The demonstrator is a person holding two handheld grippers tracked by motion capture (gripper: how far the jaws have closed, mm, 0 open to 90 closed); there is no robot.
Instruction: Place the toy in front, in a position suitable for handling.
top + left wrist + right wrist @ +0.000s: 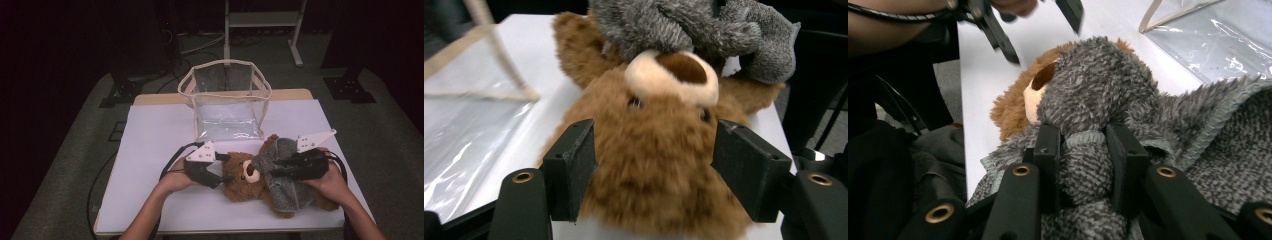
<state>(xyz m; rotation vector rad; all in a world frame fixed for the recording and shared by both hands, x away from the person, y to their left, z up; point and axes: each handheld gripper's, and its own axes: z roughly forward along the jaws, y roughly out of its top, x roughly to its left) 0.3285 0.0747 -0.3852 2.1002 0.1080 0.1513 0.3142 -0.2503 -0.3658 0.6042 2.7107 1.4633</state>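
A brown teddy bear (244,176) lies on its back on the white table sheet (150,145), wearing a grey fuzzy garment (286,186). My left gripper (225,169) is at the bear's head, open, with a jaw on each side of the furry head (659,145). Whether the jaws press the fur I cannot tell. My right gripper (272,167) lies over the bear's chest, shut on a rolled sleeve of the grey garment (1087,167). The bear's muzzle (1034,95) peeks out beyond the grey cloth, and the left gripper (1028,20) hovers past it.
A clear plastic bag with a beige rim (227,97) stands open at the back middle of the table, just behind the bear. The table's front edge (210,231) is close under the person's forearms. A metal frame (262,25) stands on the floor beyond.
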